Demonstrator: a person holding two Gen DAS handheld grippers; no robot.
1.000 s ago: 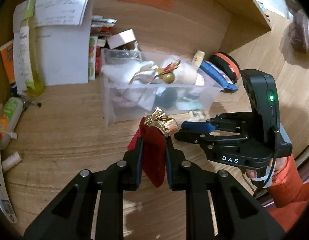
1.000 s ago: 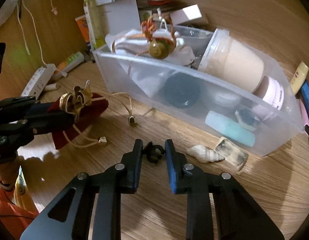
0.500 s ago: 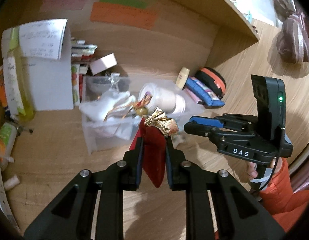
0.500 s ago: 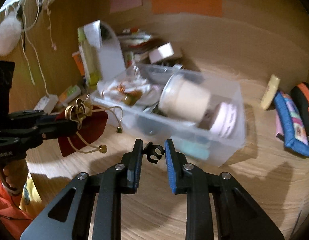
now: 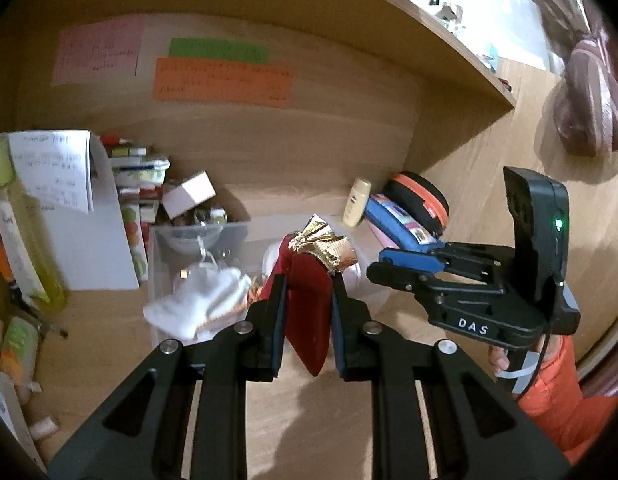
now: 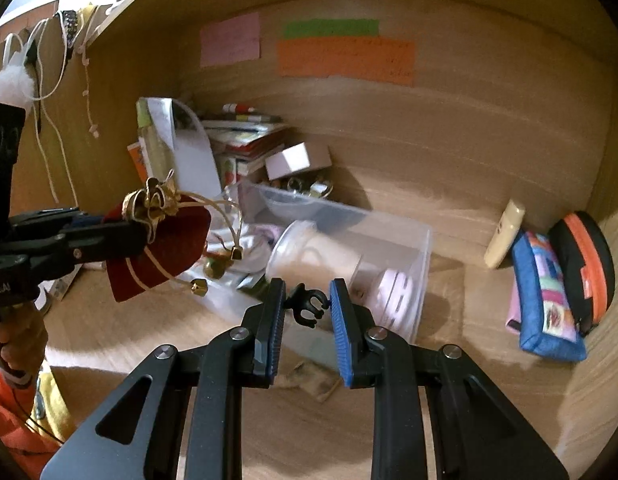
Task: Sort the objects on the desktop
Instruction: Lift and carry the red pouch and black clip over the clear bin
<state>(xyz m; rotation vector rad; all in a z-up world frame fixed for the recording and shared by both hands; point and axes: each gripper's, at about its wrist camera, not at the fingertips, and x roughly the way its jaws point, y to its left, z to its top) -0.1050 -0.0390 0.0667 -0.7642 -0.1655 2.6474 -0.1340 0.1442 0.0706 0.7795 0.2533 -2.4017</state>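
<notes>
Carry step — left tool [image 5: 307, 304] clamped on red pouch [image 5: 309, 316], right tool [image 6: 307, 306] clamped on black clip [image 6: 307, 306]. Next: position over clear bin [image 6: 389, 232], then release — avoid pouch cords snagging.

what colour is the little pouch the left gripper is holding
Dark red velvet pouch, gold-trimmed; clearest in right wrist view.

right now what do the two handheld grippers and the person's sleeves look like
Both grippers are matte black linkage frames with silver pivot screws and ribbed blue pads on the fingers. The right gripper carries a black upright module with a green light, white letters DAS on its body and a thin dark cable below. The left gripper has the same build. The sleeve is orange.
</notes>
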